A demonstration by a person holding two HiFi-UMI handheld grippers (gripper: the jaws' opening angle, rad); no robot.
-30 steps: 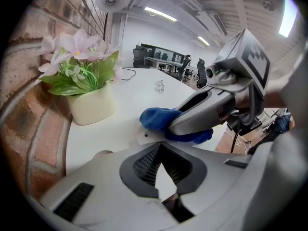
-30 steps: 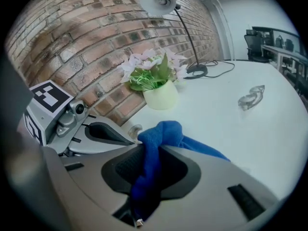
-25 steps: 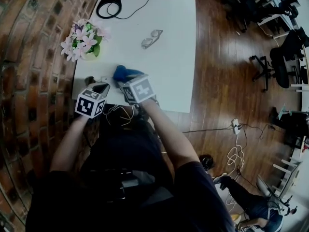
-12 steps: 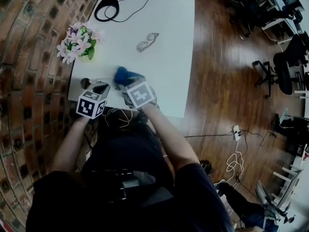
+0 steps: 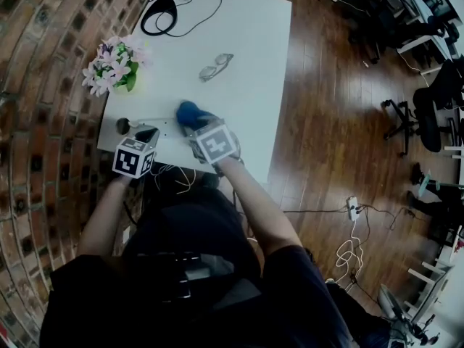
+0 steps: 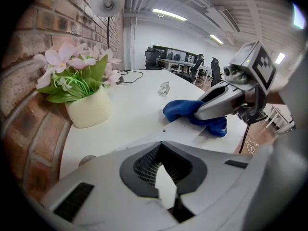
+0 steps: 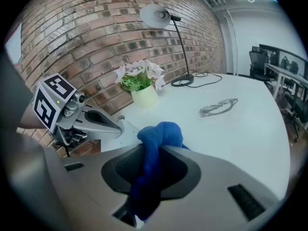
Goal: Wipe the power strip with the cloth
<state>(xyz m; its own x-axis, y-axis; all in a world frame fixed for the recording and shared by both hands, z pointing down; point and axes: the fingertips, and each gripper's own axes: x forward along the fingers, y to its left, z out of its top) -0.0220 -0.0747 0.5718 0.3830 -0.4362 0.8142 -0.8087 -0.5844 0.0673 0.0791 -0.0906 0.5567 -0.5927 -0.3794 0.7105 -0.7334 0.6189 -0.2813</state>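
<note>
Head view looks down on both grippers at the near edge of the white table [image 5: 246,64], each bearing a cube printed with black-and-white square markers. The right gripper [image 7: 153,150] is clamped on a bunched blue cloth [image 7: 161,131], which bulges out past its jaw tips at the right end of the white power strip [image 5: 161,125]. The strip lies along the near edge, toward the near-left corner. The left gripper [image 6: 162,146] has its jaws closed together, tips down by the strip's left end; whether they touch it I cannot tell. A flower pot [image 5: 116,67] stands at the left edge, glasses [image 5: 215,66] lie mid-table, and a lamp base [image 5: 159,11] sits at the far edge.
</note>
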